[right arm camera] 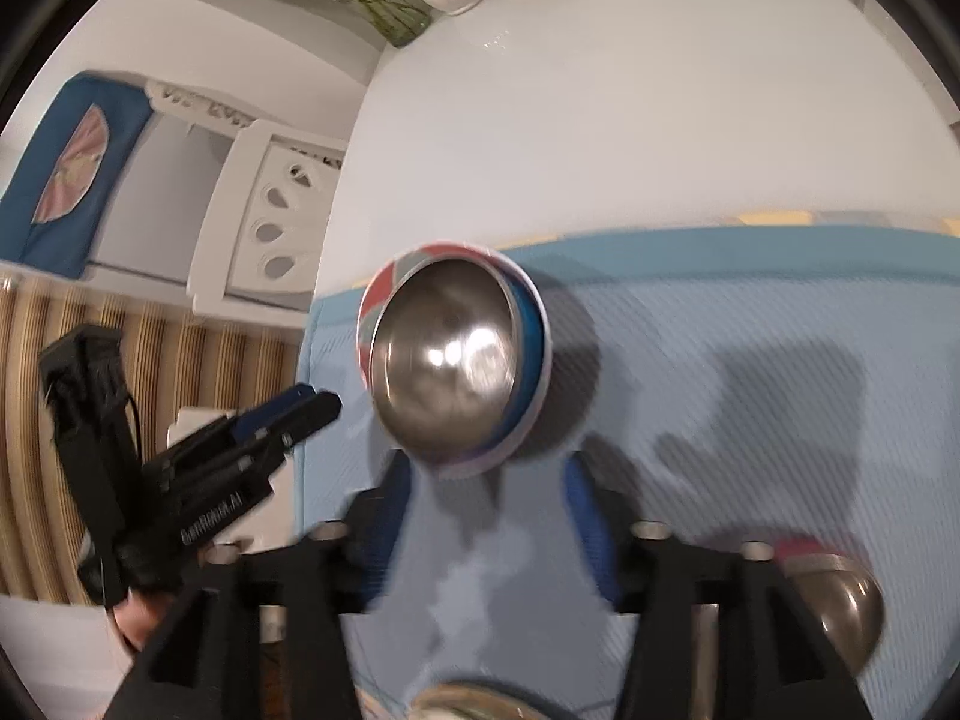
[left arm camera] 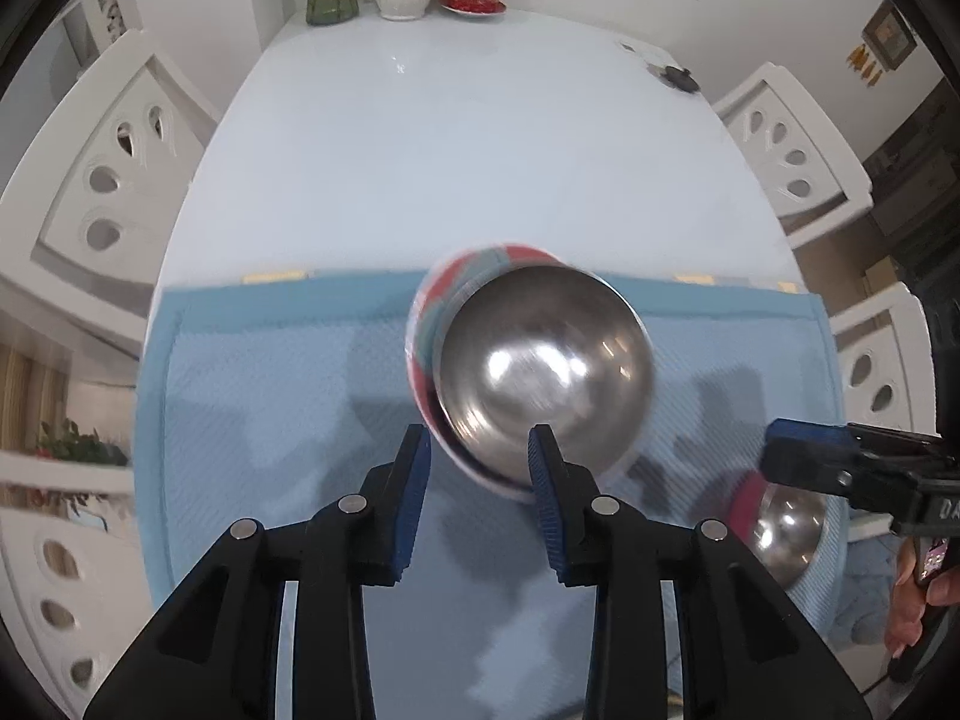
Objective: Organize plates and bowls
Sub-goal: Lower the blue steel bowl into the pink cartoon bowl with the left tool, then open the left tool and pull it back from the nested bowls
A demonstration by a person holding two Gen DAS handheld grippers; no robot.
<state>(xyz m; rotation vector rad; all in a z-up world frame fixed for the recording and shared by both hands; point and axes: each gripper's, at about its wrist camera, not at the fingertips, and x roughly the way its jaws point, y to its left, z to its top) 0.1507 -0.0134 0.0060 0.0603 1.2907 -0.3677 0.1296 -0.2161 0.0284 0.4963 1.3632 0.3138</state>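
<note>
Left gripper (left arm camera: 480, 456) parted, holding nothing; steel bowl (left arm camera: 543, 363) nested in patterned bowl (left arm camera: 432, 324) on blue mat (left arm camera: 270, 372), just beyond fingertips. Right gripper (right arm camera: 489, 486) likewise parted and empty, nearer than the bowls.

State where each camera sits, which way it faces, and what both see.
Left wrist: on the left hand-held gripper, angled steeply down at the nested bowls on the blue mat; the right hand-held gripper enters at the right edge.
Right wrist: on the right hand-held gripper, facing down at the nested bowls; the left hand-held gripper shows at left.
Shared: nested bowls, mat, white table, second steel bowl.
</note>
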